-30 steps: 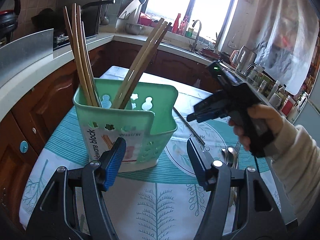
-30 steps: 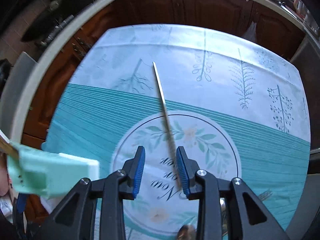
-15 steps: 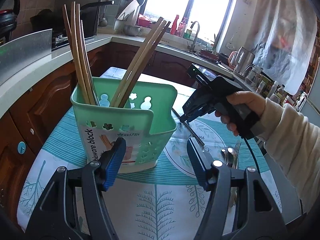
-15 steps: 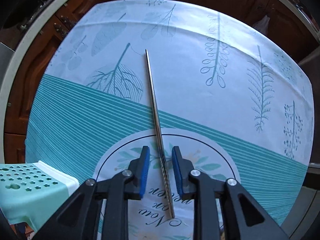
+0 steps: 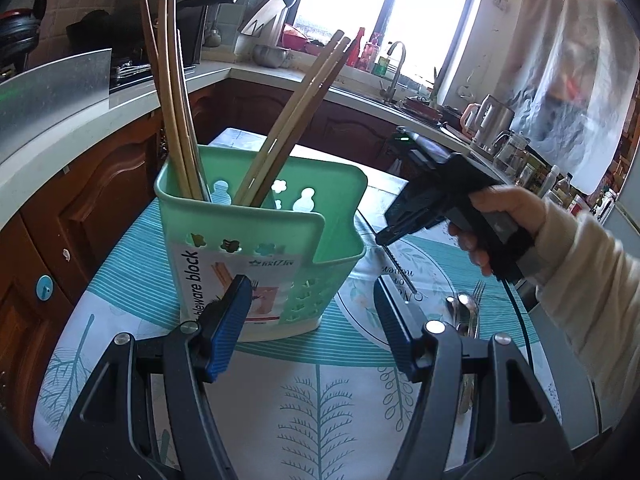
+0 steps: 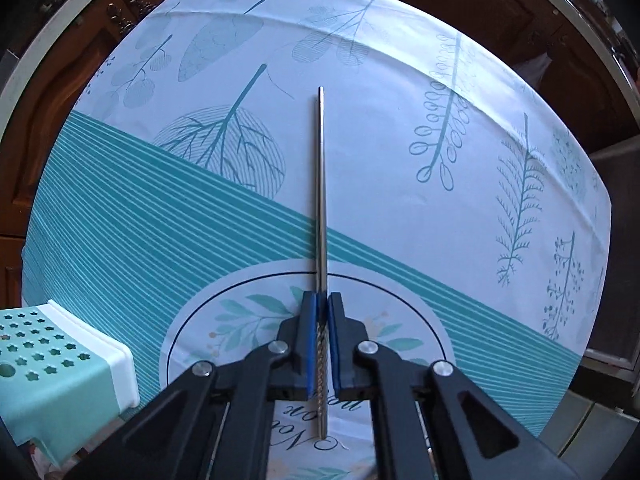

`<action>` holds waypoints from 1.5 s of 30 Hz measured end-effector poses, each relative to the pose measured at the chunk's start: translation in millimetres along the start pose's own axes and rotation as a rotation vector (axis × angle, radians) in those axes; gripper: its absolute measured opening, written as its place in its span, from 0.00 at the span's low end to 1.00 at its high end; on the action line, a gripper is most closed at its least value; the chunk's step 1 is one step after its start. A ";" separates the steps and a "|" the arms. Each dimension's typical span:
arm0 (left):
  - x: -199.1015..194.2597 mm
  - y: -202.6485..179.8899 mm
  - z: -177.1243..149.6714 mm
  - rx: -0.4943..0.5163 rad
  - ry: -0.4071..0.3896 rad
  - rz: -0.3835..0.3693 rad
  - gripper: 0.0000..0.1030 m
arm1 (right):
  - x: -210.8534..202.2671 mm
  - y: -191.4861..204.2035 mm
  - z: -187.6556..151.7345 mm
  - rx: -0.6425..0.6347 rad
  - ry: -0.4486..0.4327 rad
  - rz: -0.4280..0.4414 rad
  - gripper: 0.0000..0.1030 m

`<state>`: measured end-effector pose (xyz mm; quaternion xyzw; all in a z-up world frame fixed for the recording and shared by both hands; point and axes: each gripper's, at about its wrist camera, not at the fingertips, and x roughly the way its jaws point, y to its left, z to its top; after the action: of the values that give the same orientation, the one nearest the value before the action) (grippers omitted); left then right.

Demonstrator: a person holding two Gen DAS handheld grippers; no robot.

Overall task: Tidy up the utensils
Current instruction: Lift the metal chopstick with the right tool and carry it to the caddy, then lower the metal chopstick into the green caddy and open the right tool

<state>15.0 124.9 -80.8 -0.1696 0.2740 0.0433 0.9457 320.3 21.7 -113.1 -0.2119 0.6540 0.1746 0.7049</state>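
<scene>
Two tongs over a small table with a teal-and-white leaf-print plastic cloth (image 6: 400, 152); its edges drop to dark wooden cabinets on all sides. Bare cloth lies beyond the right tongs (image 6: 322, 312); their jaws are closing, blue pads pinched on the twisted grip end of a thin, round steel chopstick (image 6: 321, 168) lying flat and running straight ahead of them. Left tongs (image 5: 310, 320) stand wide, holding nothing. Just ahead of them stands a mint-green perforated plastic utensil holder (image 5: 260, 240), labelled "…leware block", with long bamboo chopsticks (image 5: 176, 112) leaning inside. Right of them, a steel spoon and fork (image 5: 466, 312) lie on the cloth. Printed script reads "Non…"; the rest is unreadable.
</scene>
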 end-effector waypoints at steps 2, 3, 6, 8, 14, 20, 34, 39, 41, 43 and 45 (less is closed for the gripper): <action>-1.5 -1.0 0.6 0.006 -0.001 0.002 0.59 | -4.3 -8.3 -7.9 0.050 -0.032 0.045 0.05; -2.1 -1.4 0.8 0.009 -0.002 0.002 0.59 | -6.4 -12.3 -14.6 0.079 -0.052 0.078 0.05; -4.6 -3.7 2.7 0.016 -0.007 0.001 0.59 | -21.0 -32.9 -44.3 0.157 -0.128 0.173 0.05; -7.4 -4.0 5.1 0.016 -0.011 0.001 0.59 | -30.8 -37.8 -65.1 0.197 -0.177 0.236 0.05; -23.2 -1.1 14.5 0.007 -0.053 0.022 0.59 | -70.1 -35.3 -134.3 0.241 -0.387 0.402 0.05; -44.4 11.2 22.6 -0.012 -0.103 0.067 0.59 | -129.6 1.0 -201.5 0.211 -0.723 0.444 0.05; -63.3 54.1 22.1 -0.084 -0.124 0.136 0.59 | -179.1 87.7 -193.0 0.090 -1.225 0.515 0.05; -58.6 69.0 23.1 -0.104 -0.122 0.142 0.59 | -165.2 114.1 -180.6 0.008 -1.257 0.479 0.05; -56.7 72.3 23.3 -0.110 -0.118 0.143 0.59 | -156.3 119.1 -174.2 -0.002 -1.237 0.481 0.05; -55.6 74.8 23.3 -0.114 -0.118 0.143 0.59 | -150.0 119.7 -169.6 -0.003 -1.225 0.489 0.05; -53.4 77.4 23.6 -0.114 -0.118 0.142 0.59 | -144.8 121.3 -168.5 -0.011 -1.232 0.486 0.05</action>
<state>-31.8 206.3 -56.6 -0.2005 0.2264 0.1355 0.9435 101.8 40.4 13.4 0.0767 0.1595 0.4213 0.8895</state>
